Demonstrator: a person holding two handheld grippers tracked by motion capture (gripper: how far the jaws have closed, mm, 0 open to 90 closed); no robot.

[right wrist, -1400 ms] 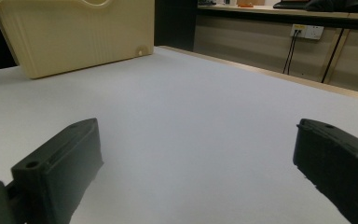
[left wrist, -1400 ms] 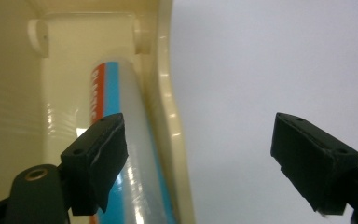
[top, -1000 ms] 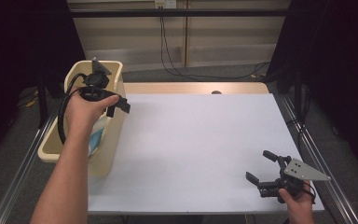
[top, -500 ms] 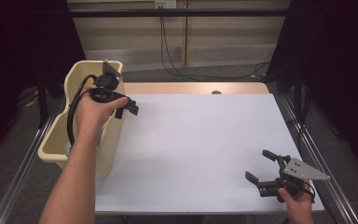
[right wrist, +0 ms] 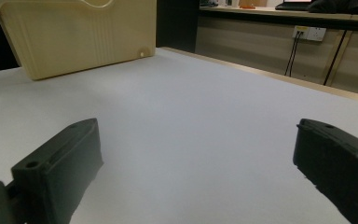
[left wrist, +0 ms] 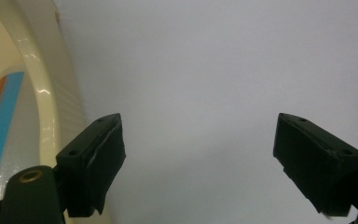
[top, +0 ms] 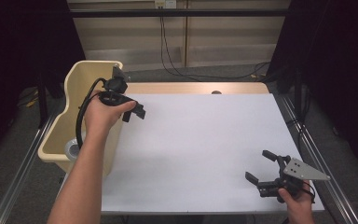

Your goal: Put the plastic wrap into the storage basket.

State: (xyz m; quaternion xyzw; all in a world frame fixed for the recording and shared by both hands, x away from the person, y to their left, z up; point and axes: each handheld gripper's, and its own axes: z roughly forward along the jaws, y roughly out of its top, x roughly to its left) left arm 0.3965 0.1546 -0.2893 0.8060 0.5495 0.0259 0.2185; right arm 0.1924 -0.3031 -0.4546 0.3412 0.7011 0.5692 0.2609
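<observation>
White table (top: pixel 200 140) (cream bin (top: pixel 81 79) at left edge), dark room, left gripper (top: pixel 135 112) and right gripper (top: pixel 263 168) wide, empty.

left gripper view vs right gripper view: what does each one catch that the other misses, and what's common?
Left gripper view alone: looking down past the cream bin's rim at a blue and orange thing inside it. Right gripper view alone: the bin's outer side wall, a wall socket with cables, and the table's wooden far edge. Both: the white tabletop between two black jaws standing apart, nothing between them.
</observation>
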